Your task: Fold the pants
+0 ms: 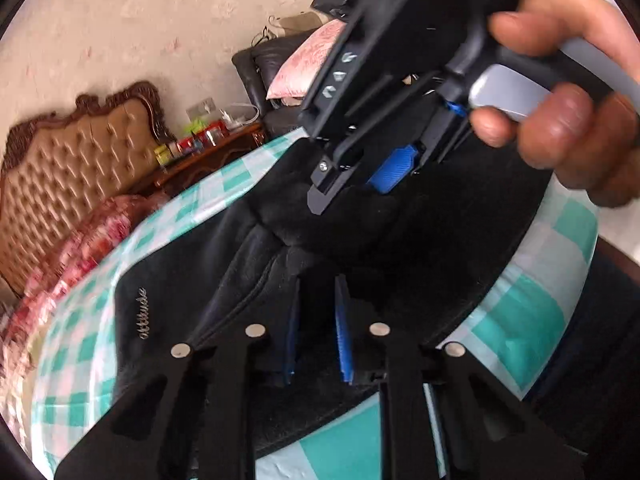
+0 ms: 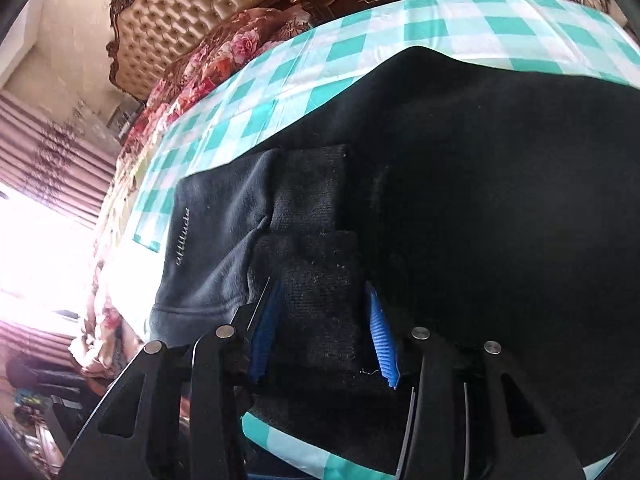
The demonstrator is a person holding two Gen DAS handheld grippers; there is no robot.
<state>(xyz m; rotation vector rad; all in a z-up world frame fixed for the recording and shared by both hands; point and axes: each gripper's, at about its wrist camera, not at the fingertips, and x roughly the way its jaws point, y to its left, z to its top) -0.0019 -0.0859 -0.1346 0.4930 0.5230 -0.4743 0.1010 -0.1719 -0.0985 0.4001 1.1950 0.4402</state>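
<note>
— On the green-checked bedsheet (image 2: 360, 36), where are the black pants (image 2: 500, 200)?
— Spread across it, ribbed cuffs (image 2: 320, 280) at six o'clock.
— The right tool (image 2: 324, 328)?
— Partly open, blue pads either side of a cuff, not pinching.
— The left tool (image 1: 318, 328)?
— Narrowly parted over dark fabric; grip unclear. Tufted headboard (image 1: 76, 168) at ten o'clock.
</note>
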